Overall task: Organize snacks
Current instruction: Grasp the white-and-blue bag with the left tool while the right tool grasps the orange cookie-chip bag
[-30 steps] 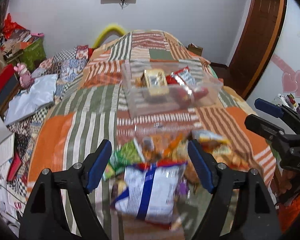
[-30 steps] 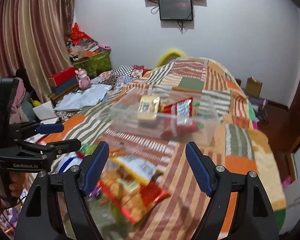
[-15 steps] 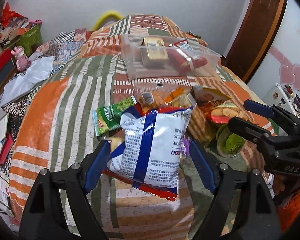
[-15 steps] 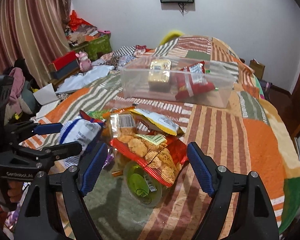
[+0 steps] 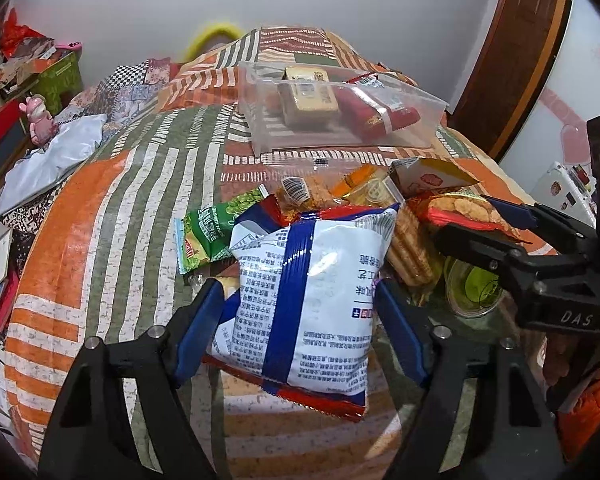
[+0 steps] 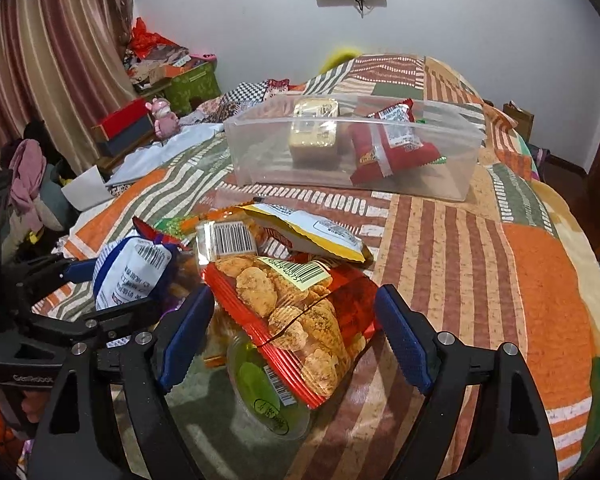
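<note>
On a bed [image 6: 480, 264] covered by a striped patchwork quilt, a heap of snack packets lies in front of a clear plastic box [image 6: 352, 148] that already contains a yellow biscuit pack [image 6: 314, 132] and a red packet [image 6: 388, 144]. The left tool [image 5: 300, 316] straddles a white-and-blue bag [image 5: 308, 300] at the near edge of the heap, its jaws closing; the blue pads sit right at the bag's two sides, though a firm pinch cannot be confirmed. The right tool [image 6: 294, 332] frames a red bag of crackers [image 6: 296, 316] (resting partly on a green-lidded cup [image 6: 260, 388]), its jaws also closing, with a gap visible between each pad and the wrapper. A green packet [image 5: 212, 232] and a yellow pouch [image 6: 308, 232] lie among the rest of the pile, near the box.
</note>
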Action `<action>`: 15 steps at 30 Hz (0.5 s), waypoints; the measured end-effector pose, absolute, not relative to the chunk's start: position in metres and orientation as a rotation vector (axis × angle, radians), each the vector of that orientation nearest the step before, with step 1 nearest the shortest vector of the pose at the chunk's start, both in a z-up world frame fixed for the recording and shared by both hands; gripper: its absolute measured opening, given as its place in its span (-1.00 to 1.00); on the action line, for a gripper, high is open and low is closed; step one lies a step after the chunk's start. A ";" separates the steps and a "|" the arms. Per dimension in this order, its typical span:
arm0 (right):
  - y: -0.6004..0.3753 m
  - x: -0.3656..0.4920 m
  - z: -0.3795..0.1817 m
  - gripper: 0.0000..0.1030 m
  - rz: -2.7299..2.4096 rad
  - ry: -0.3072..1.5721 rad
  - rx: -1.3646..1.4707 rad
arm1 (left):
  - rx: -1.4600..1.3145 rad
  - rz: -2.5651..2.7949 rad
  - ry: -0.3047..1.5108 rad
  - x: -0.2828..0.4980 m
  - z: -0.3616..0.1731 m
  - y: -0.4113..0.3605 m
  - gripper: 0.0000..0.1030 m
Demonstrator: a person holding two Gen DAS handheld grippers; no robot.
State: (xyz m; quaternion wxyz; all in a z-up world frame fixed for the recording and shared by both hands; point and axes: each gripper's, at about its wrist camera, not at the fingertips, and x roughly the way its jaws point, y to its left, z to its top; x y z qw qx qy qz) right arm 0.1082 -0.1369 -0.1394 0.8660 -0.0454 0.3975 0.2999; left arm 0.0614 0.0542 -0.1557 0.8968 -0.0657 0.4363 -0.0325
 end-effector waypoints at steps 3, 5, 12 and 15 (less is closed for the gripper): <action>-0.136 0.109 -0.138 0.28 0.624 0.817 -0.106 | -0.150 -0.075 0.887 0.060 -0.155 0.056 0.30; -0.135 0.110 -0.138 0.22 0.624 0.816 -0.110 | -0.142 -0.077 0.876 0.059 -0.153 0.054 0.17; -0.143 0.112 -0.134 -0.46 0.629 0.822 -0.091 | -0.116 -0.067 0.853 0.057 -0.146 0.050 -0.04; -0.148 0.114 -0.132 -0.55 0.637 0.817 -0.063 | -0.123 -0.063 0.840 0.056 -0.142 0.051 -0.05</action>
